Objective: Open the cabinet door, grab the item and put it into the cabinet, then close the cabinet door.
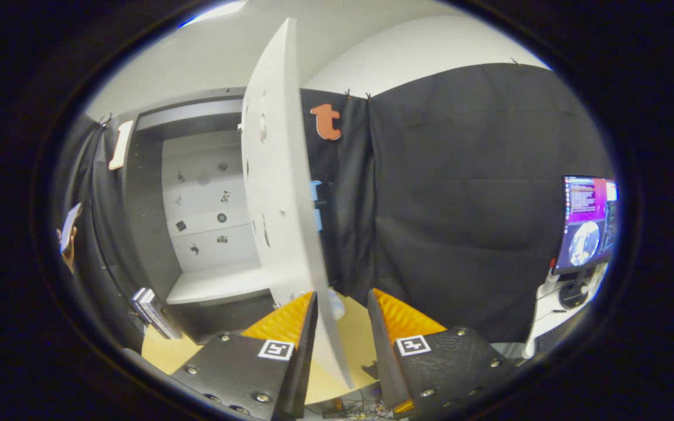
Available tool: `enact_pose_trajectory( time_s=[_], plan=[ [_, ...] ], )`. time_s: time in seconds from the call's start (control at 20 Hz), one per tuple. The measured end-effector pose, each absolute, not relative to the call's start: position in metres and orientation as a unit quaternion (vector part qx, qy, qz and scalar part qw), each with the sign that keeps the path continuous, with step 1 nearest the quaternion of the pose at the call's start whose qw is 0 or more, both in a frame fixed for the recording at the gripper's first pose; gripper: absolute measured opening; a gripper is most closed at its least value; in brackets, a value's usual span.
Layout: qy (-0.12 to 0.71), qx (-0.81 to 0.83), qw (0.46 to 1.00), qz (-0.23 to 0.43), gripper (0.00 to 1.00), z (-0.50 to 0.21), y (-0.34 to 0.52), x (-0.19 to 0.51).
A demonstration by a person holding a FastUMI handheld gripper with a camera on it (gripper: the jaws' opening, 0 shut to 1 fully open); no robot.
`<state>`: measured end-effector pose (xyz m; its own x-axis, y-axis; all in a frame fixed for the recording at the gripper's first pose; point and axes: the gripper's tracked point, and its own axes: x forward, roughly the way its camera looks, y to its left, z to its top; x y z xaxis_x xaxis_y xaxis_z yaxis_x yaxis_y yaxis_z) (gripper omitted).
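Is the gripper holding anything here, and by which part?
The cabinet door's lower edge sits between the gripper's fingers, against one finger; the other stands clear, so no firm hold.

The gripper [341, 301] has its fingers spread around the lower edge of the open white cabinet door [281, 193], with the cabinet [208, 204] interior beyond and a monitor [588, 225] well apart.

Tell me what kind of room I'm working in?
Likely a recording booth, not a home: black cloth wall, a monitor on a side desk, and a cabinet whose open door sits between the open fingers.
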<state>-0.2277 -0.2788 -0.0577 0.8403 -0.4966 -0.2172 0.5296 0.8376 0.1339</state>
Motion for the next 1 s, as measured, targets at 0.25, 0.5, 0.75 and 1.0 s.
enact_pose_trajectory(
  time_s=[0.25, 0.5, 0.75, 1.0],
  plan=[
    [0.083, 0.091, 0.957, -0.262, 0.49, -0.056, -0.259, -0.226],
    [0.075, 0.07, 0.97, -0.221, 0.49, -0.052, -0.215, -0.194],
    [0.095, 0.074, 0.975, -0.186, 0.49, -0.073, -0.181, -0.172],
    [0.145, 0.101, 0.977, -0.117, 0.49, -0.121, -0.129, -0.151]
  ],
)
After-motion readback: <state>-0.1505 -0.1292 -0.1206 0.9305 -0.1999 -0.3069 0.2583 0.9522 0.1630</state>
